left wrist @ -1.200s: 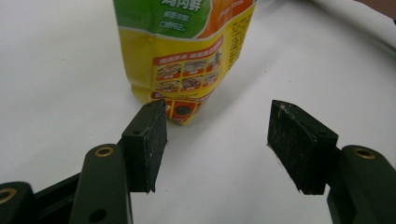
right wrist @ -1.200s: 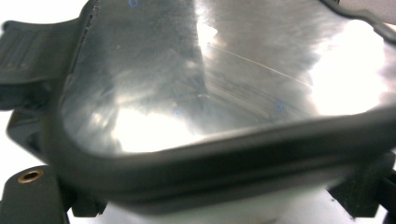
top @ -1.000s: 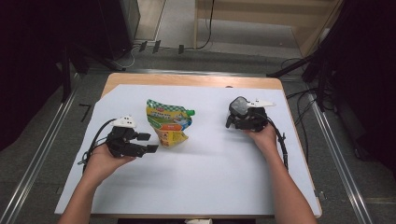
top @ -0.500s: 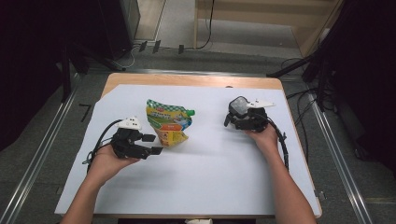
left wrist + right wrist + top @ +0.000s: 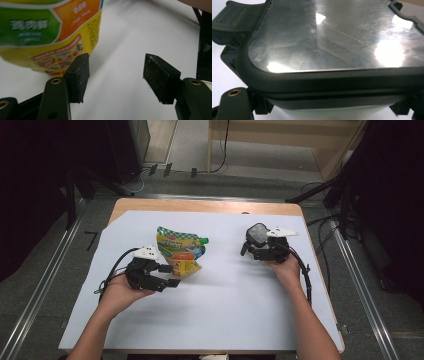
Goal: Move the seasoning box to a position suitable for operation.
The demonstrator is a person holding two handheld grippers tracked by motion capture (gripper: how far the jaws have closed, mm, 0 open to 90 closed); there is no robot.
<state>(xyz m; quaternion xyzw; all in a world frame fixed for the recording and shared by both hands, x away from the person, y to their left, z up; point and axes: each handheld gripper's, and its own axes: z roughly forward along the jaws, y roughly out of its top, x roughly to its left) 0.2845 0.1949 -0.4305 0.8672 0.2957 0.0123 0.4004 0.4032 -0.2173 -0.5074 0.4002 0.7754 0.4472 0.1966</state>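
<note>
A yellow-green spouted food pouch lies flat on the white table cover, left of centre. My left gripper rests just below and left of it, open. In the left gripper view its left pad sits at the bottom corner of the pouch, and bare white surface lies between the pads of the left gripper. At the right, my right gripper is shut on a container with a black-framed clear lid. In the right gripper view the lidded container sits between the two jaws.
The wooden tabletop edge shows along the far side. Metal rails run down both sides of the table. Cables trail from each gripper over the cover, and black stands and cables stand on the floor beyond.
My left gripper has crept a little to the right, closer to the pouch's bottom corner. The right gripper and its container have stayed put.
</note>
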